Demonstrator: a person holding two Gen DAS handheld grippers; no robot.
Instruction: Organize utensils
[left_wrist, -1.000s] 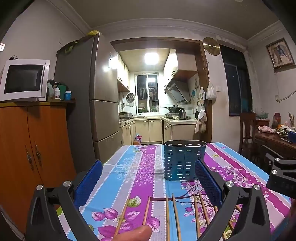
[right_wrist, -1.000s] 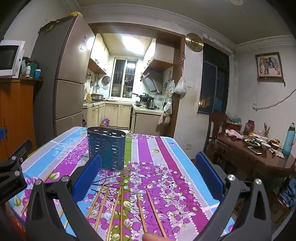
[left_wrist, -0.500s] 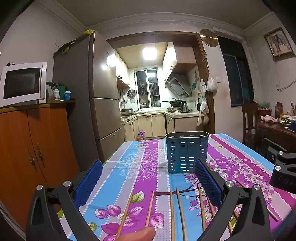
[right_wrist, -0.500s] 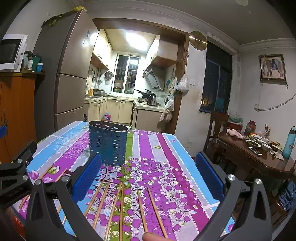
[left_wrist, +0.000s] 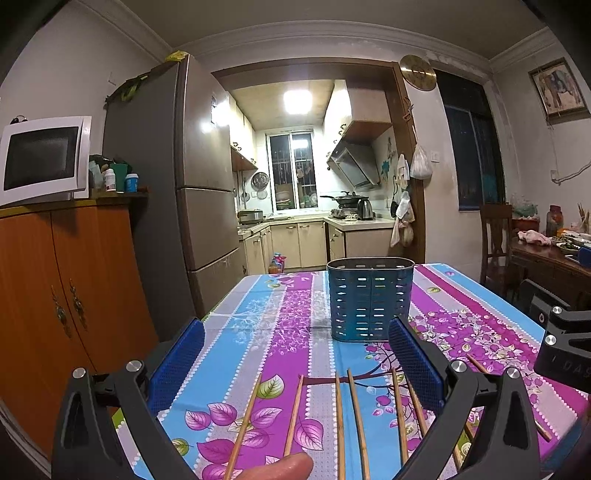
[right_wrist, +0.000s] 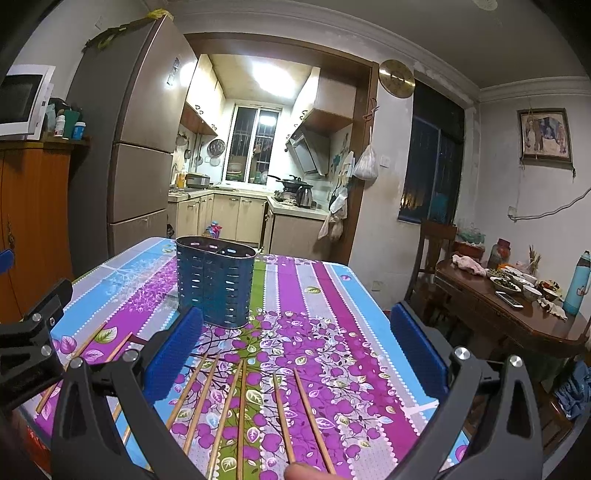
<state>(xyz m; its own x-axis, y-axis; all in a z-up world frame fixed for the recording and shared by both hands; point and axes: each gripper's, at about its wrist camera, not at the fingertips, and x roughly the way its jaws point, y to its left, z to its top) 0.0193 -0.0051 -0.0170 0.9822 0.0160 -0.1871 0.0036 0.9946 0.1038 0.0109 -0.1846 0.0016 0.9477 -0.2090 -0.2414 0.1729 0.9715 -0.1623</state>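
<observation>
A blue slotted utensil holder stands upright on the flowered tablecloth; it also shows in the right wrist view. Several wooden chopsticks lie side by side on the cloth in front of it, seen too in the right wrist view. My left gripper is open and empty, held above the near ends of the chopsticks. My right gripper is open and empty, above the chopsticks on the right side. The right gripper's body shows at the left view's right edge.
A wooden cabinet with a microwave stands left of the table, beside a tall fridge. A dark wooden side table with bowls and a bottle stands to the right. The table's right edge is near.
Both grippers have tilted and dropped a little toward the table, so the holder and chopsticks sit lower and closer in view. Jaws stay open.
</observation>
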